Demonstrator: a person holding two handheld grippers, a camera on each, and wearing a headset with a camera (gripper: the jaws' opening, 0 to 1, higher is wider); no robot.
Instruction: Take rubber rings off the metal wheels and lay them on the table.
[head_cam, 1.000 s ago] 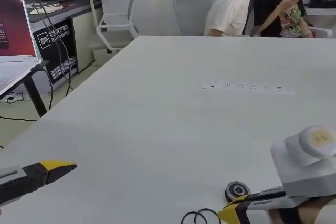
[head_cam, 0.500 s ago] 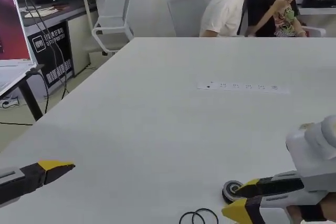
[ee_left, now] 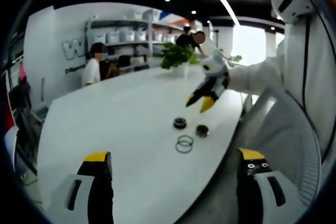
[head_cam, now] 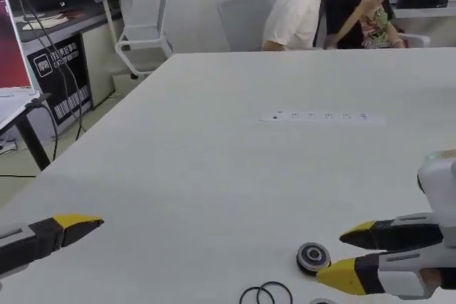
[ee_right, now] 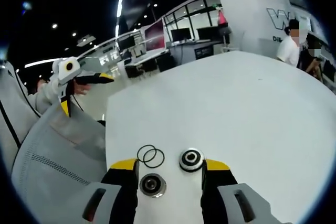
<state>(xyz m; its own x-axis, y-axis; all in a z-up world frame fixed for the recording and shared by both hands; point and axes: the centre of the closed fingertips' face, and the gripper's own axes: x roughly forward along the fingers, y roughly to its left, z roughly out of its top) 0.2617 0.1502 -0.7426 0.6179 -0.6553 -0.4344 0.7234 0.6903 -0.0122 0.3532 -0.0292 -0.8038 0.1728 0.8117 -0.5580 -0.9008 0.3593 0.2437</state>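
Note:
Two loose black rubber rings (head_cam: pixel 265 294) (ee_right: pixel 150 155) (ee_left: pixel 184 144) lie overlapping near the table's front edge. A metal wheel with a dark rim (head_cam: pixel 313 256) (ee_right: pixel 191 159) (ee_left: pixel 180 123) rests just right of them. A second wheel (ee_right: pixel 152 184) (ee_left: pixel 202 130) lies nearer me, in front of the right gripper's jaws. My right gripper (head_cam: pixel 349 254) (ee_right: pixel 170 166) (ee_left: pixel 207 95) hovers open just right of the wheels, holding nothing. My left gripper (head_cam: pixel 78 224) (ee_left: pixel 173 158) (ee_right: pixel 79 80) stays open at the front left, well away from them.
The white table (head_cam: pixel 235 154) is broad, with a power strip (head_cam: pixel 324 116) set in at mid-right. Two seated people (head_cam: pixel 313 8) are at the far side, a chair (head_cam: pixel 142 26) stands at the far left corner, and a desk with a monitor (head_cam: pixel 14 69) is on the left.
The right gripper's jaws have spread apart and it has drawn back to the right, away from the rings. The left gripper has stayed put. The head camera has shifted.

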